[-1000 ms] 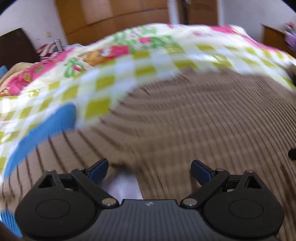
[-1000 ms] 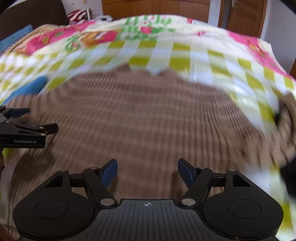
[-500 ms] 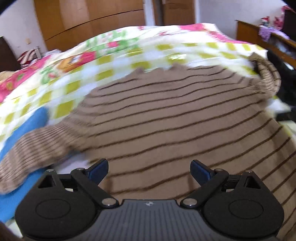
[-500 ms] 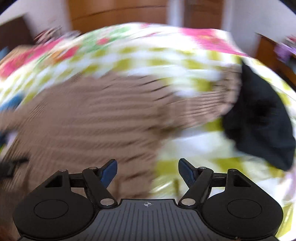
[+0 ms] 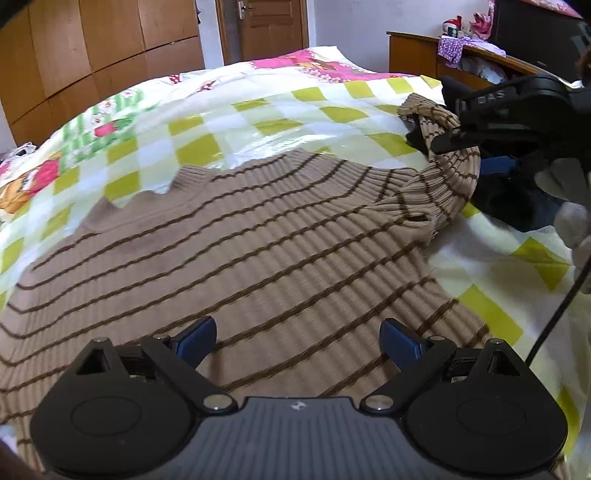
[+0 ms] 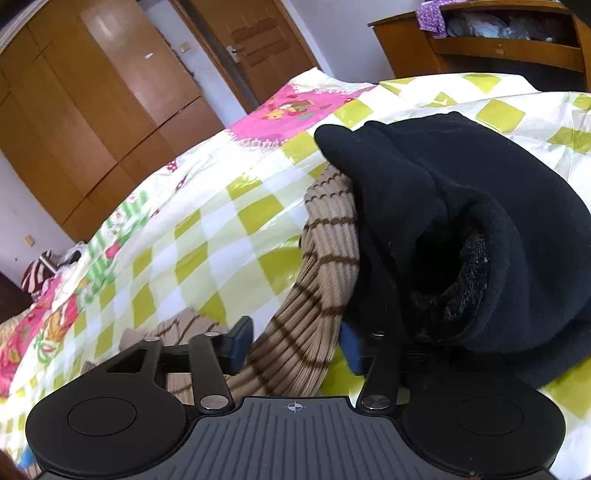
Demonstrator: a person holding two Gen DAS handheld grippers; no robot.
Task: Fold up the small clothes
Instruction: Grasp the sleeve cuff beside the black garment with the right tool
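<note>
Left wrist view: mounted behind the left gripper (image 5: 297, 338), low and close over the striped sweater (image 5: 236, 258), facing across the bed (image 5: 229, 125) toward the wardrobe (image 5: 92, 48) and door (image 5: 273, 26), with the right gripper (image 5: 476, 151) in sight at its right edge. Right wrist view: mounted behind the right gripper (image 6: 295, 341), very near the sweater sleeve (image 6: 314, 295) and a black garment (image 6: 461, 221), tilted, facing the same wardrobe (image 6: 92, 122) and door (image 6: 251, 40). Shared ground: the sleeve (image 5: 439, 177), the black garment (image 5: 517, 206), the checked bed cover (image 6: 207, 240) and the far wall of the room.
</note>
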